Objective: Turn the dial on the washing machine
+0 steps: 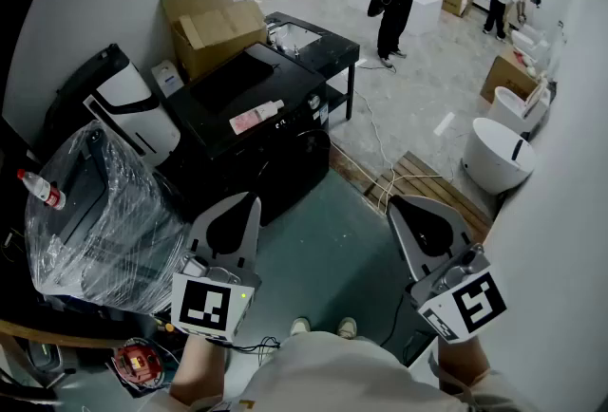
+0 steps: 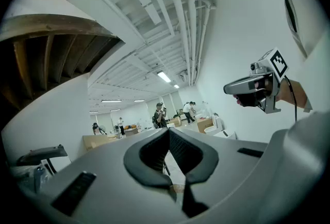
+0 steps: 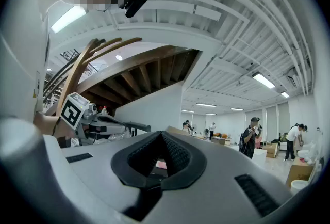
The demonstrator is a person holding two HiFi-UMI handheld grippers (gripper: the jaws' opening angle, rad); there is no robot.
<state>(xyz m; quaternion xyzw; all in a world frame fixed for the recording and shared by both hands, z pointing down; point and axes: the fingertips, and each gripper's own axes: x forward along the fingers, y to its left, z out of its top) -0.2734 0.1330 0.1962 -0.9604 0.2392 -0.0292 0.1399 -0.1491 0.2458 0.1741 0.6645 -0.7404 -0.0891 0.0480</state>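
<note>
Black washing machine (image 1: pixel 285 168) upright on grey floor, near wall.

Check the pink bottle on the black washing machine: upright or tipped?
Tipped: the pink bottle lies flat on its side on top of the washing machine.

An open brown cardboard box (image 1: pixel 214 28) stands by the grey wall. Near it, a clear plastic bottle with a pink label (image 1: pixel 256 117) lies on its side. A dark appliance wrapped in clear plastic film (image 1: pixel 100 215) stands at left, with a small red-capped bottle (image 1: pixel 40 189) at its left edge. A round white tub (image 1: pixel 496 157) sits near a wooden pallet (image 1: pixel 423 184).
</note>
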